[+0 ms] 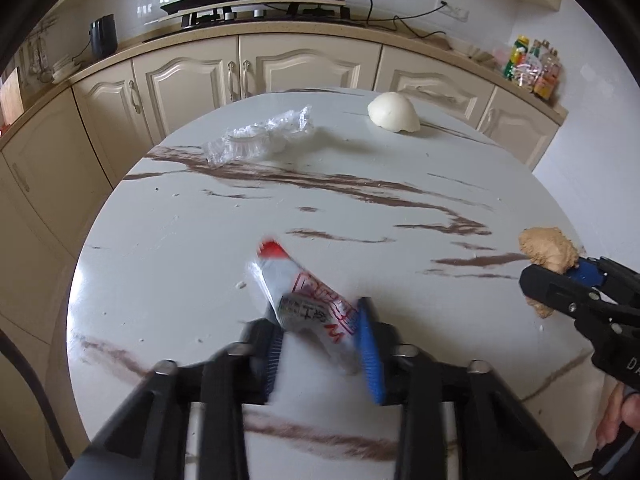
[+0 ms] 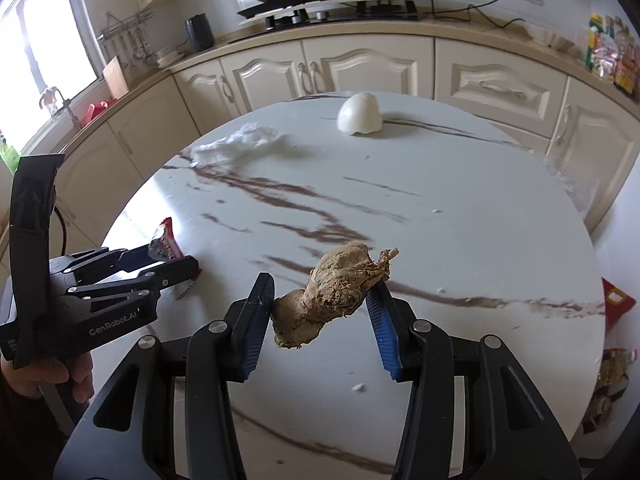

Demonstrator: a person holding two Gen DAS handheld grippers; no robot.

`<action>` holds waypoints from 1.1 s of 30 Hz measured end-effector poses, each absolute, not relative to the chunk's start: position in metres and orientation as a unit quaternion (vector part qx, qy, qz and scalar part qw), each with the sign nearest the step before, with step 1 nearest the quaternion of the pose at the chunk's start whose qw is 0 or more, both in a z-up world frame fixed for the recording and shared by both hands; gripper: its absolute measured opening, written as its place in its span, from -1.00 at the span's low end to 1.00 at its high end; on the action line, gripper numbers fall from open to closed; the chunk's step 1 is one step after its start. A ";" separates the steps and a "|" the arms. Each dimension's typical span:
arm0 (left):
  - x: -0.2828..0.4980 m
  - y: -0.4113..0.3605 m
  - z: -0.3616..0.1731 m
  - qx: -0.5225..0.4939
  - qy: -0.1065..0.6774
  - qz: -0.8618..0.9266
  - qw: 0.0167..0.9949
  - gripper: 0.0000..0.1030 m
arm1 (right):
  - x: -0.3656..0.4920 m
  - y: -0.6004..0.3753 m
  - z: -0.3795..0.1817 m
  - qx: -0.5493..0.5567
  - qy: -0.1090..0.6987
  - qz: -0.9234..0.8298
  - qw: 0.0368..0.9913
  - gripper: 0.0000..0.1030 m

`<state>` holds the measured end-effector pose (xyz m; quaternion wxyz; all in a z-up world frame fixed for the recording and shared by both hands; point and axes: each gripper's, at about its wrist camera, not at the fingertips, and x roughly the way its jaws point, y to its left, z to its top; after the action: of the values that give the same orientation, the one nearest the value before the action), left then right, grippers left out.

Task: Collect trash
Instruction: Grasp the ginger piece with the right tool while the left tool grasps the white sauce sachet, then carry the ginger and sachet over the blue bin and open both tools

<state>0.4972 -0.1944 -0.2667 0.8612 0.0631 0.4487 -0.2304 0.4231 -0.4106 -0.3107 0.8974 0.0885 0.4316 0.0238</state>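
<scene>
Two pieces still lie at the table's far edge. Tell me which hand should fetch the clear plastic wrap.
Neither is free: the left gripper is shut on the red-and-white wrapper, the right gripper on the brown paper wad. Once emptied, left looks better: the clear plastic wrap lies on its side.

The desk (image 1: 360, 208) is glossy white stone-look with brown veining, smooth enough to mirror the light. The wrapper (image 1: 308, 300) is shiny printed plastic film, silver and red. The crumpled packaging (image 1: 260, 136) is clear, thin, glinting plastic. The brown wad (image 2: 336, 284) looks like matt, rough, wrinkled paper. The white shell-like piece (image 1: 394, 114) is matt and smooth. The left tongs (image 1: 320, 344) and right tongs (image 2: 320, 320) are matt black plastic with ribbed blue pads and metal pins.
</scene>
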 end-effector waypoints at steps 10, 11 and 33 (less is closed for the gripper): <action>0.476 -0.168 -0.247 0.008 0.427 -0.270 0.863 -0.79 | 0.414 -0.376 -0.300 0.074 0.425 0.034 0.901 -0.13; 0.473 -0.165 -0.242 0.004 0.422 -0.278 0.863 -0.79 | 0.412 -0.373 -0.297 0.072 0.424 0.034 0.902 -0.13; 0.363 0.146 -0.206 -0.065 0.373 -0.123 0.917 -0.78 | 0.421 -0.092 -0.252 -0.035 0.373 0.234 0.897 -0.12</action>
<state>0.3633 0.1463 -0.2064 0.9171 -0.0650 0.3735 -0.1234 0.4209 -0.0916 -0.2521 0.8971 -0.0350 0.3732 0.2341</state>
